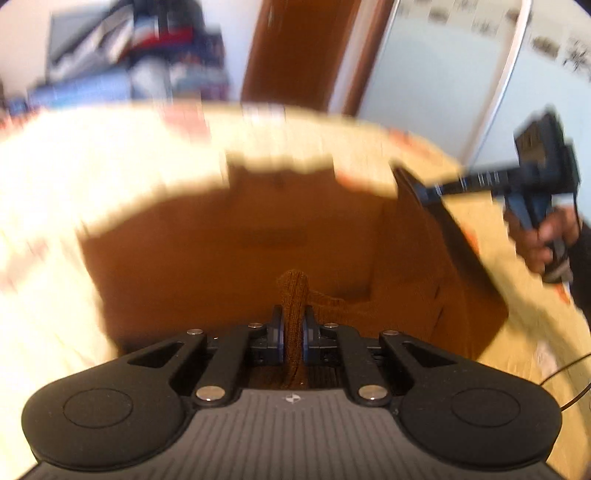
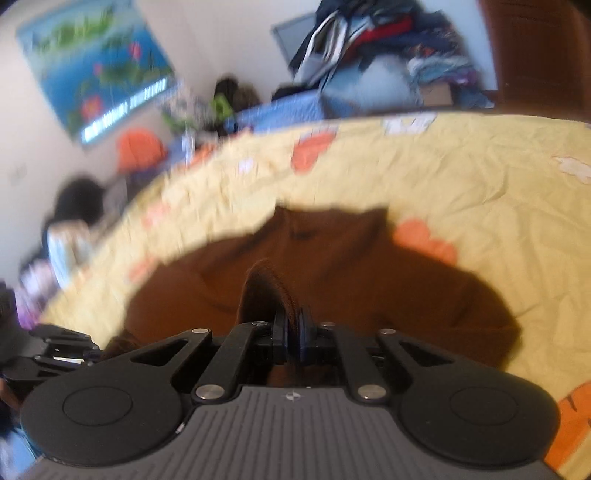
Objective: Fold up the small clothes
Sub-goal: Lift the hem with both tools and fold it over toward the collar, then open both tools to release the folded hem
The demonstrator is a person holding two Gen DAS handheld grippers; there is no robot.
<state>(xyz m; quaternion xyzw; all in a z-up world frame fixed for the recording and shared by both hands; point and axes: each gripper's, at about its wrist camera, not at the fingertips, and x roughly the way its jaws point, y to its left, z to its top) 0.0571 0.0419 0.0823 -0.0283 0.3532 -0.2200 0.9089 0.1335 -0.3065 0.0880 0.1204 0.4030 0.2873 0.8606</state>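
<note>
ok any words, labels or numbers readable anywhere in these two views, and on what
None can be read.
Poster on the wall: a white line of characters along its lower edge, too blurred to read.
Strip of dark marks along the top of the pale panel: too blurred to tell as text.
Small emblem on each tool's grey body: a symbol, no letters.
Brown garment: a dark mark near the collar, unreadable.

A yellow bedsheet (image 2: 424,177) with orange patches; beyond it a blue poster (image 2: 98,66) — and seemingly heaped clothes (image 2: 388,44).
</note>
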